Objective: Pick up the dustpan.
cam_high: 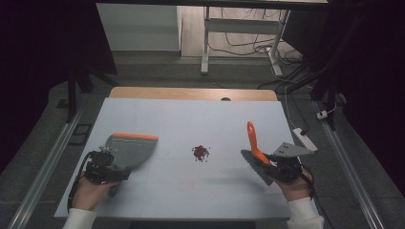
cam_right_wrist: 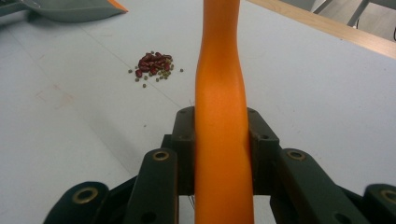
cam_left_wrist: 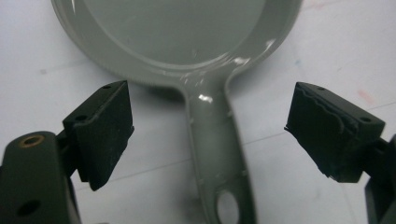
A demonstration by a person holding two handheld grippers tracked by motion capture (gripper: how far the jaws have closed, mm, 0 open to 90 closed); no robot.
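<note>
A: From the high view, your left gripper (cam_high: pixel 107 164) sits at the near left of the surface (cam_high: pixel 191 119), right at the handle end of the grey dustpan (cam_high: pixel 131 149), whose orange lip points away from you. Your right gripper (cam_high: pixel 282 169) is at the near right, with the brush (cam_high: pixel 255 155) rising out of its jaws, orange handle slanting up and away, dark bristle head low beside the jaws.

B: And the spill?

A: A small heap of beans (cam_high: pixel 201 152) lies between your two grippers, well apart from both, beyond the jaws of each.

B: What does the left gripper view give you?

A: Your left gripper (cam_left_wrist: pixel 208 140) has its jaws spread wide. The dustpan (cam_left_wrist: pixel 187 42) handle runs straight up the middle between them, touching neither pad, and the pan itself lies just past the jaw tips. So: open, with the handle in the gap but not gripped.

B: And the right gripper view?

A: Your right gripper (cam_right_wrist: pixel 219 144) has its jaws clamped on the orange brush (cam_right_wrist: pixel 219 102) handle, one pad pressed to each side. The handle stands up beyond the jaws. The beans (cam_right_wrist: pixel 154 64) lie ahead and to the left of the jaws on the surface (cam_right_wrist: pixel 303 93), and a corner of the dustpan (cam_right_wrist: pixel 70 10) shows farther off to the left.
</note>
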